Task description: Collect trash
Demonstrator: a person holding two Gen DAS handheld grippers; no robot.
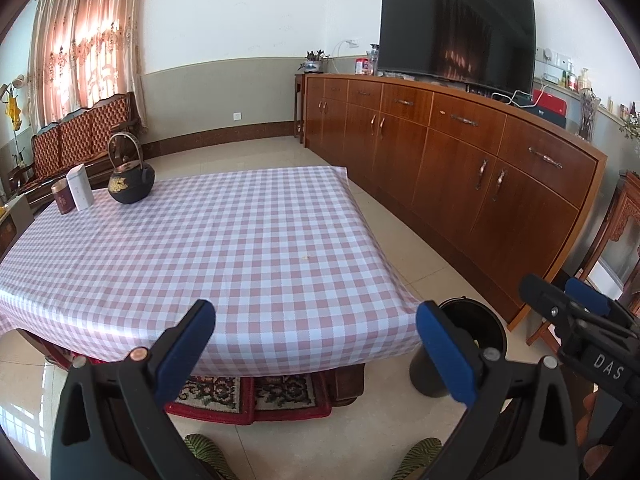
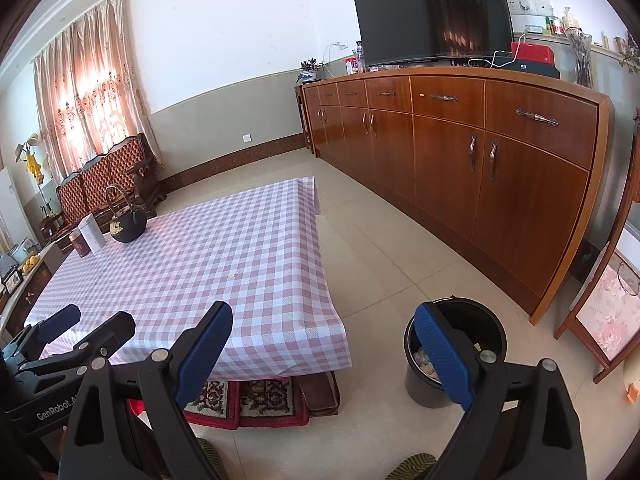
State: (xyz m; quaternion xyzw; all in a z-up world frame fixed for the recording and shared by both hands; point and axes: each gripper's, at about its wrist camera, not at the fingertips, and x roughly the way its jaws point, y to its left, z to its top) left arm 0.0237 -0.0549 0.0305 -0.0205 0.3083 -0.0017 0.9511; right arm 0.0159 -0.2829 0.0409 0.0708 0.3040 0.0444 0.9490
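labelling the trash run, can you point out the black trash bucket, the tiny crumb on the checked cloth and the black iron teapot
black plastic trash bucket [image 2: 486,322], right wrist view, far inner wall
tiny pale crumb [image 1: 307,257], left wrist view, its middle
black iron teapot [image 1: 132,184], left wrist view, its round belly

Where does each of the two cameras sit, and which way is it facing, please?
Left wrist: rides the left claw, angled down over the checked table; shows its own open blue pads and the right claw at right.
Right wrist: rides the right claw, angled down over the table's right edge and the black bin; the left claw shows at left.
Shared: table, black teapot, bin, wooden sideboard, television.
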